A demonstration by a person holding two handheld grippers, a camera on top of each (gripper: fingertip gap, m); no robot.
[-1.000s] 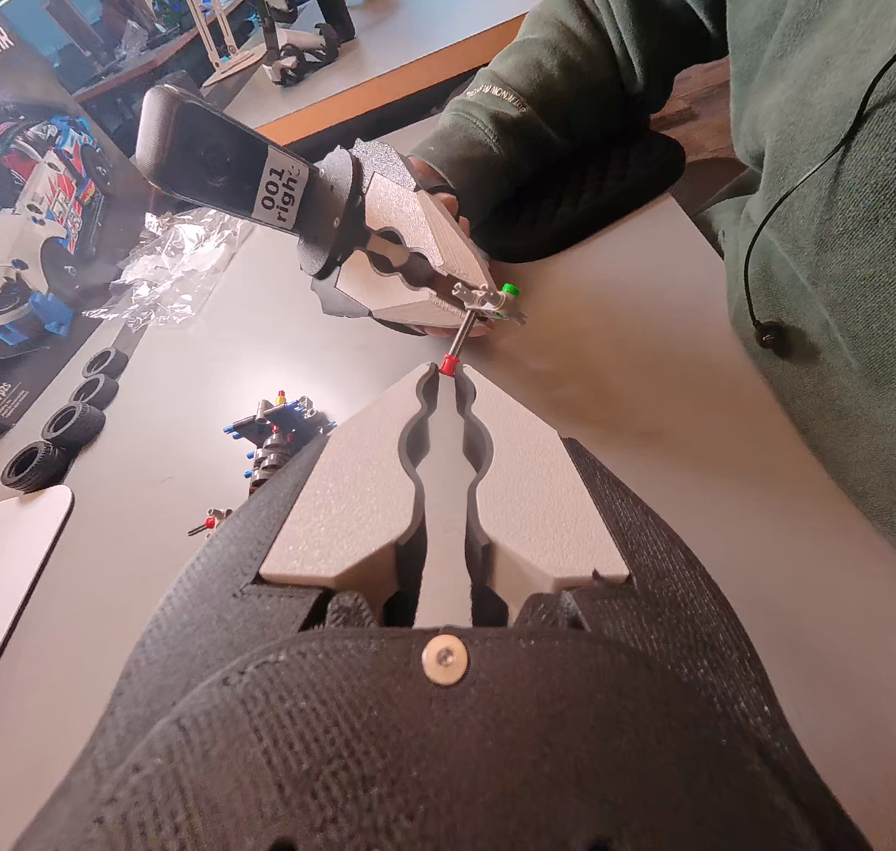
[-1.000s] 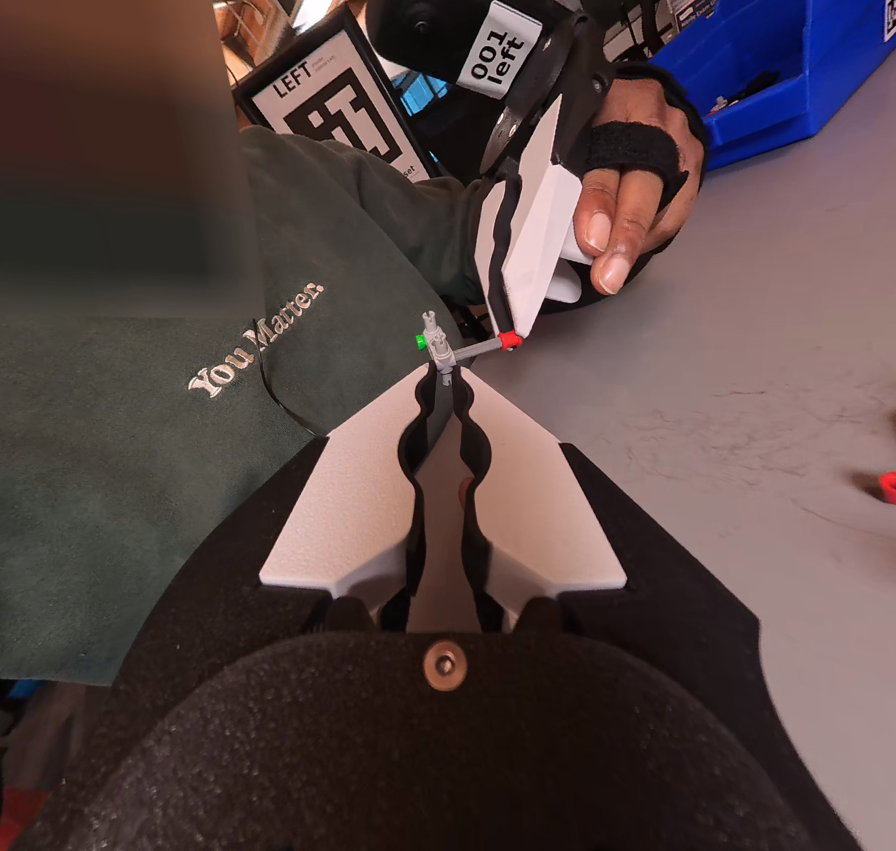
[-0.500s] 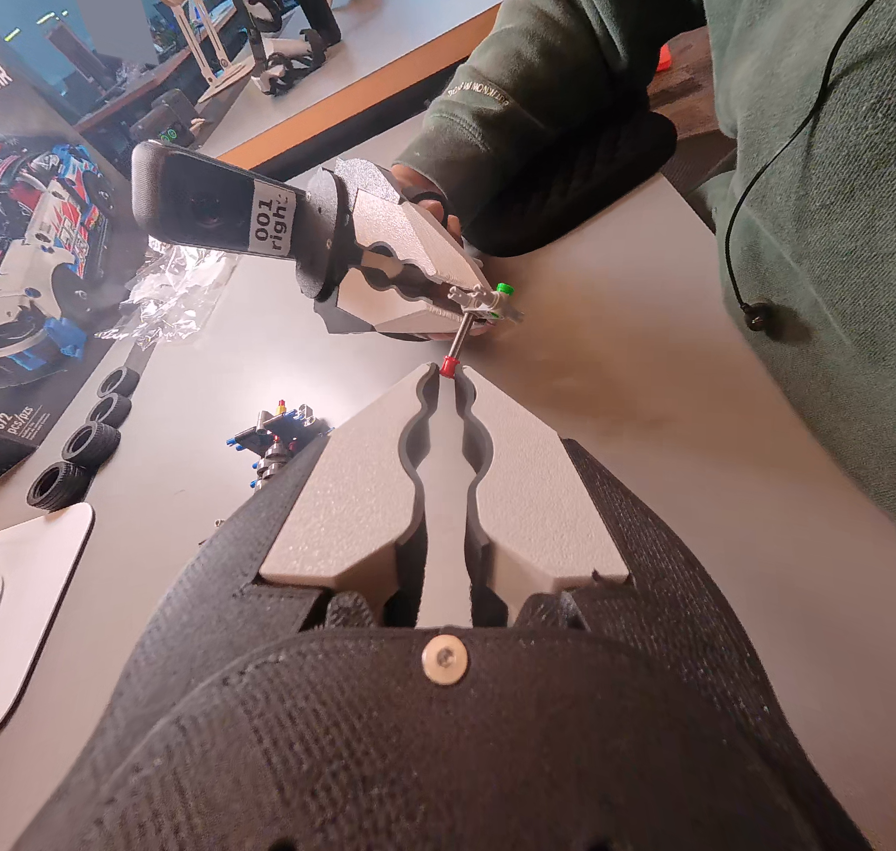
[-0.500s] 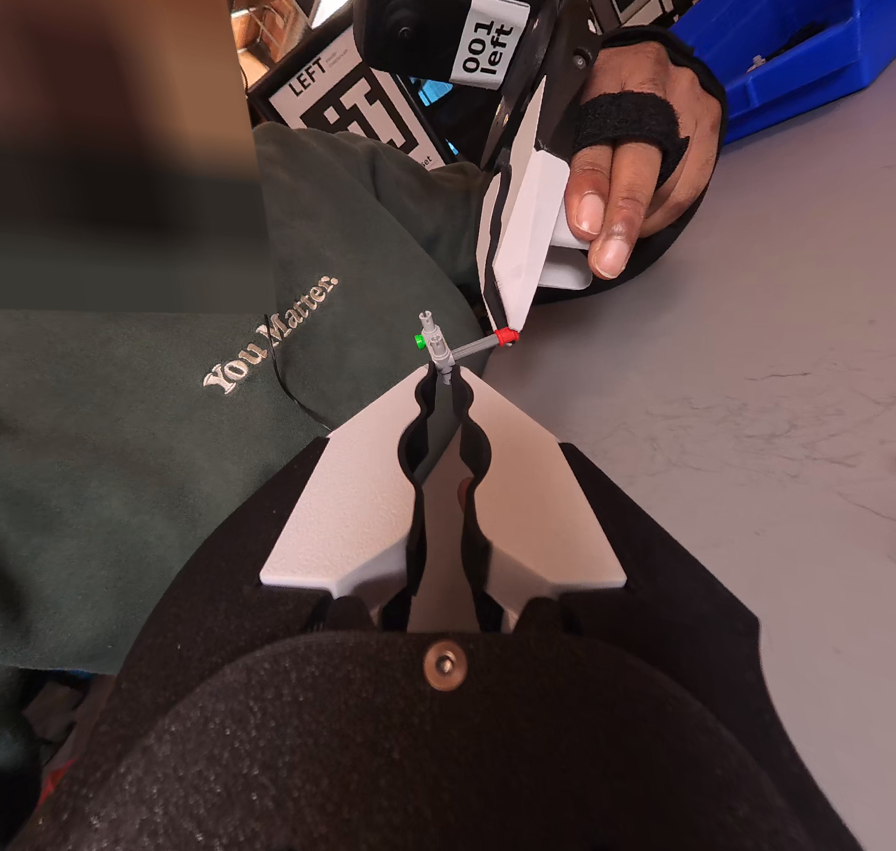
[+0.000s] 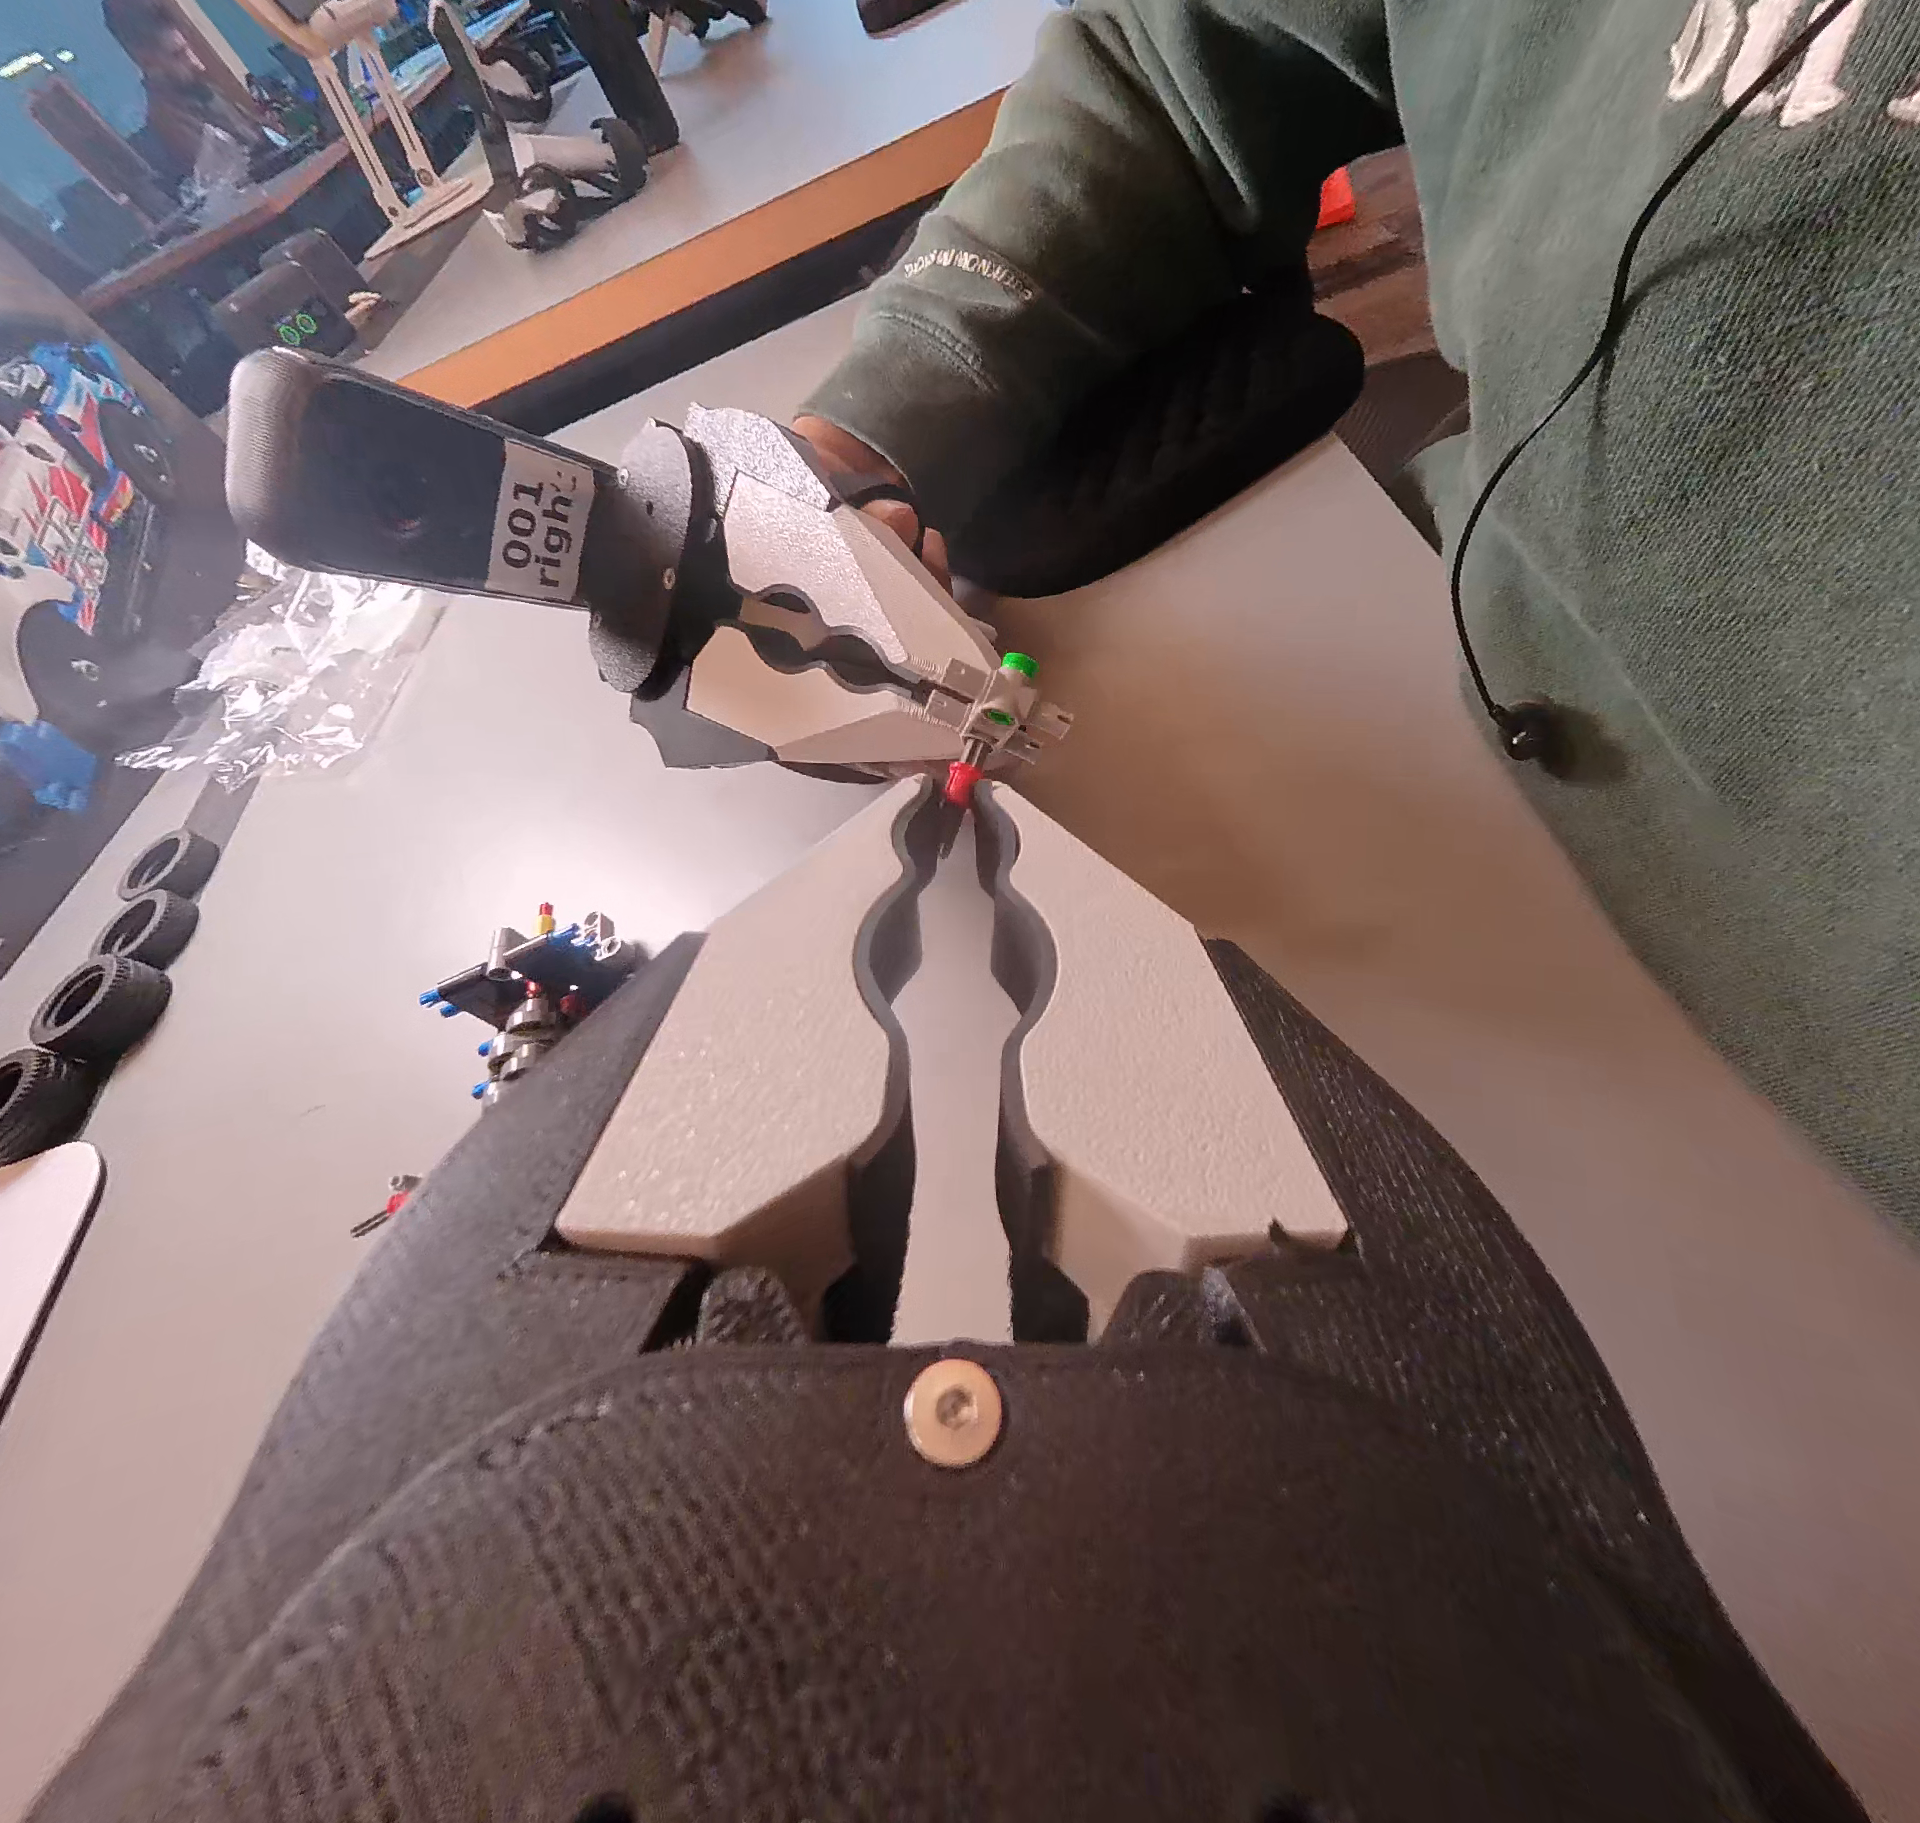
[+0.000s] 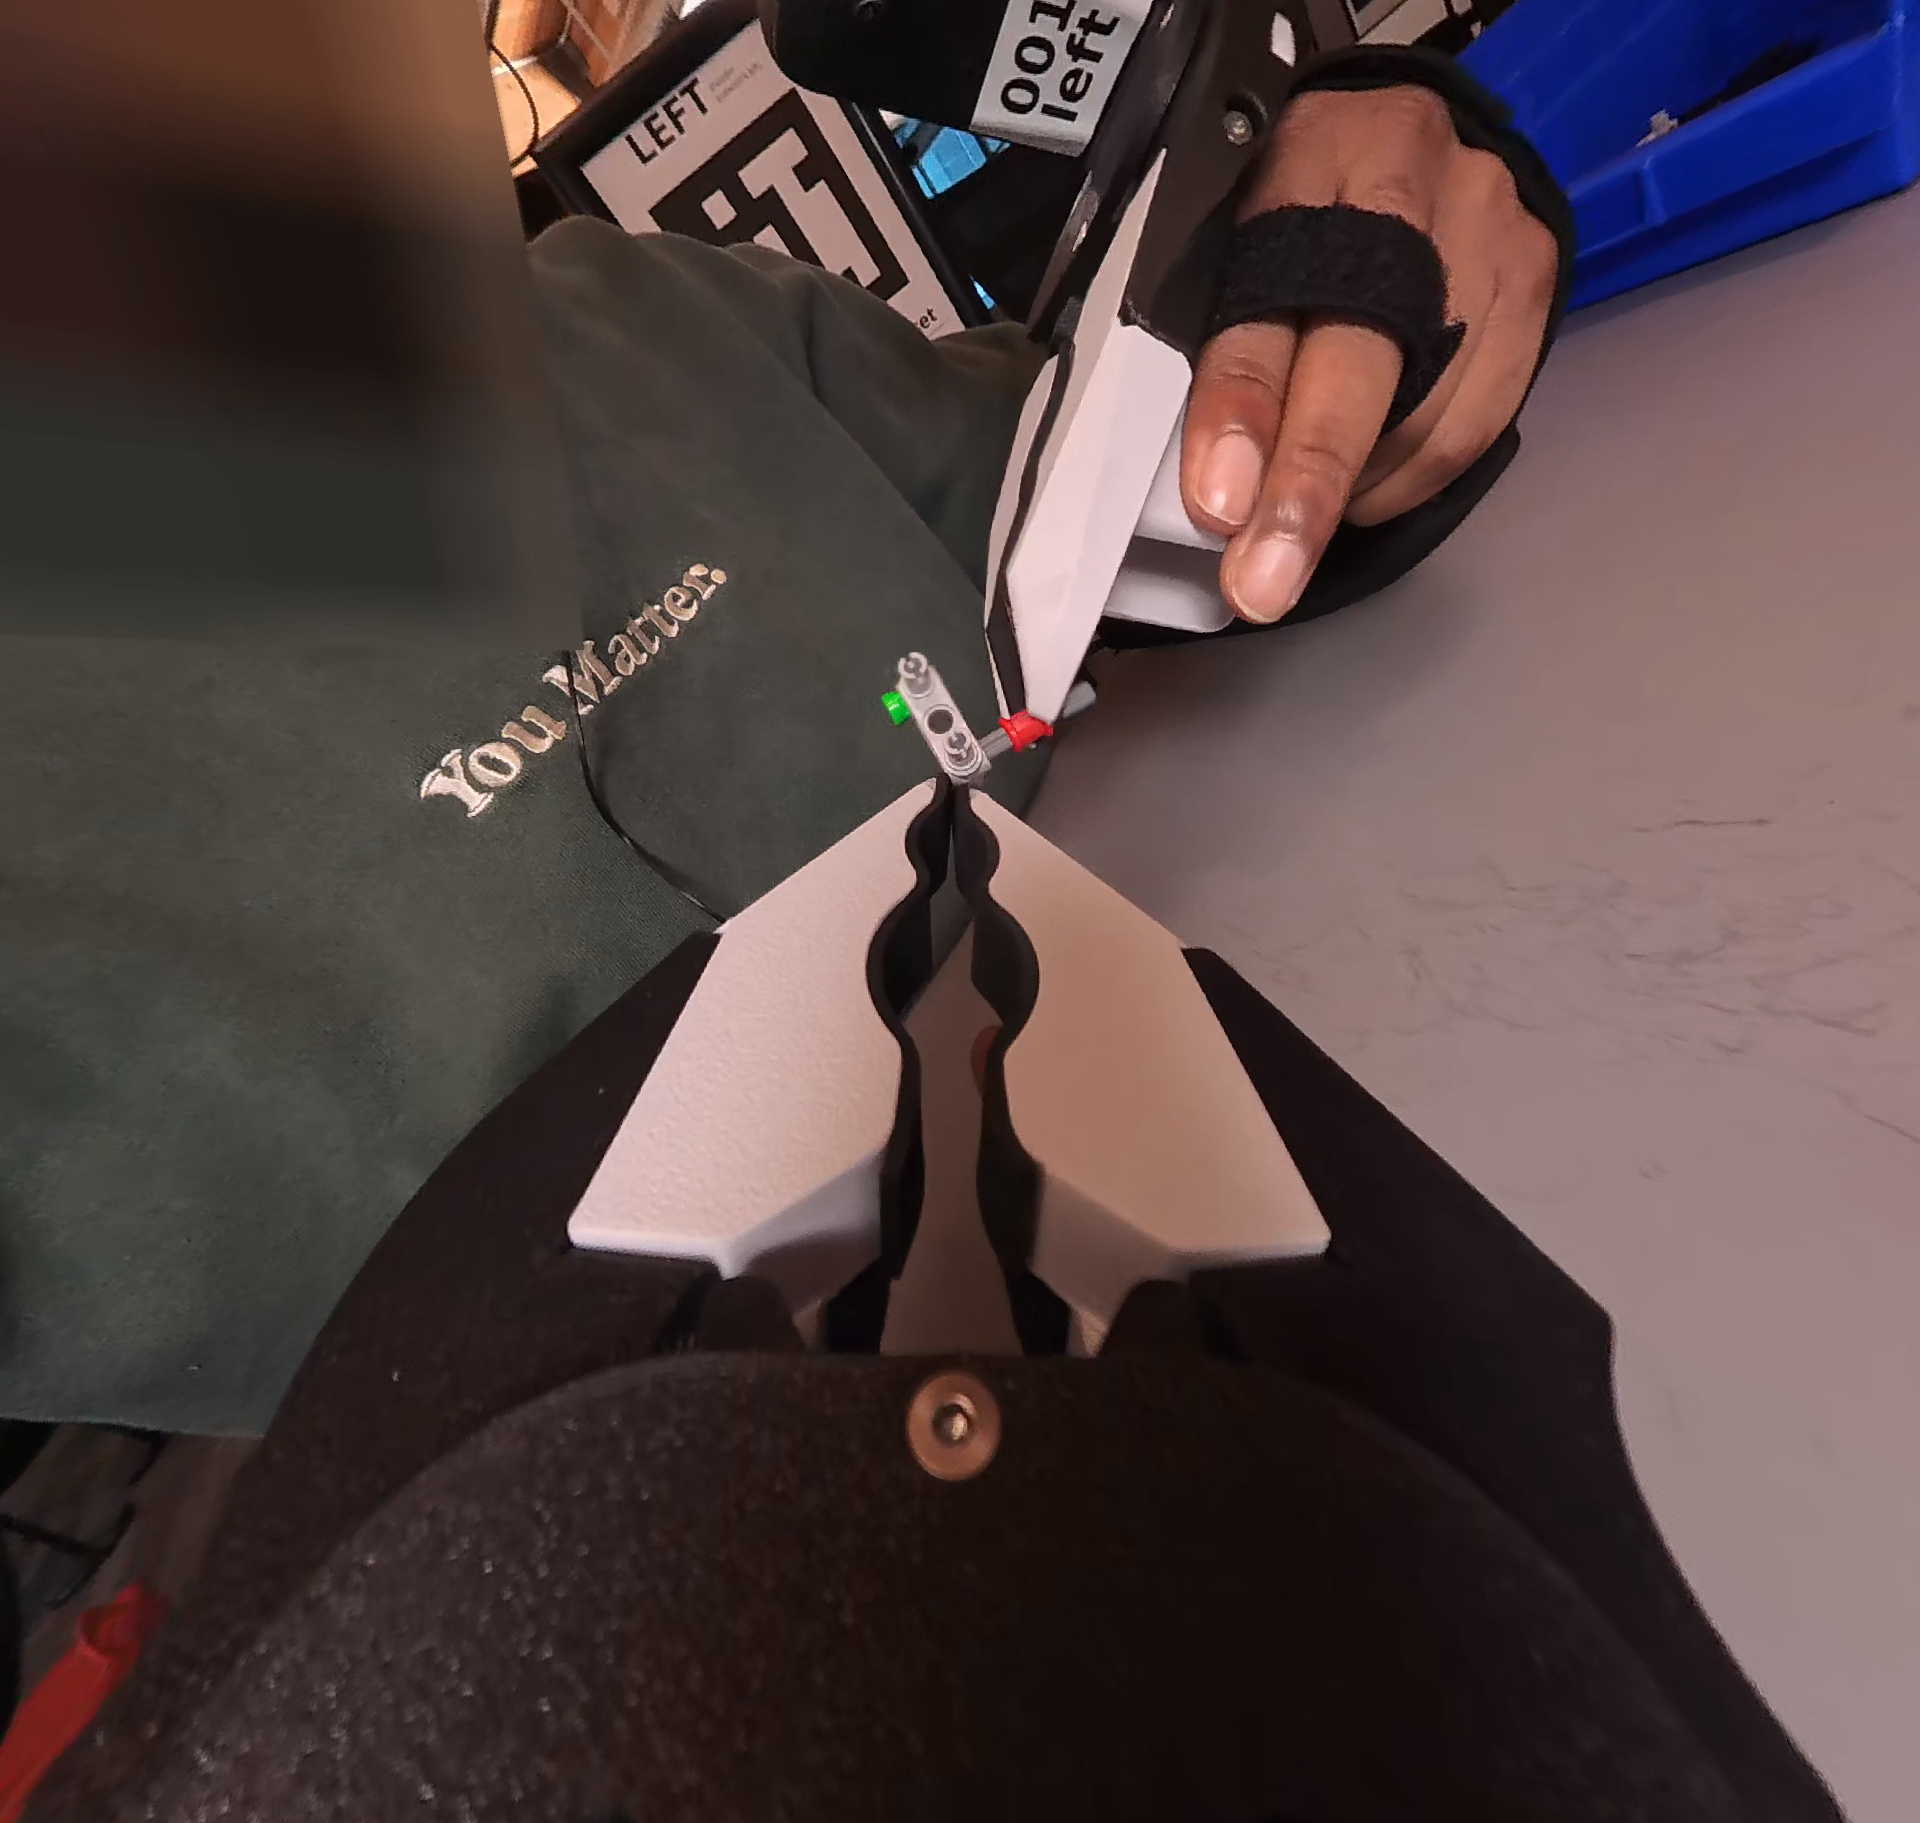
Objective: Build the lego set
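Lego piece, a small grey beam (image 6: 943, 729) with a green pin, sits clenched in the right gripper (image 6: 951, 794) jaws above the grey tabletop (image 6: 1558, 838) (held aloft); left gripper (image 5: 951, 817) jaws grasp its red-collared axle (image 5: 961, 784).

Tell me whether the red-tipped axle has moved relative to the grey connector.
Yes. The red-tipped axle has slid into the grey connector; less bare shaft shows between them.

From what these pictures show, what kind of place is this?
Probably a workshop or lab set up for recording handling tasks. Spare grippers stand on stands on a second long table, and a blue storage bin sits beside the work table.
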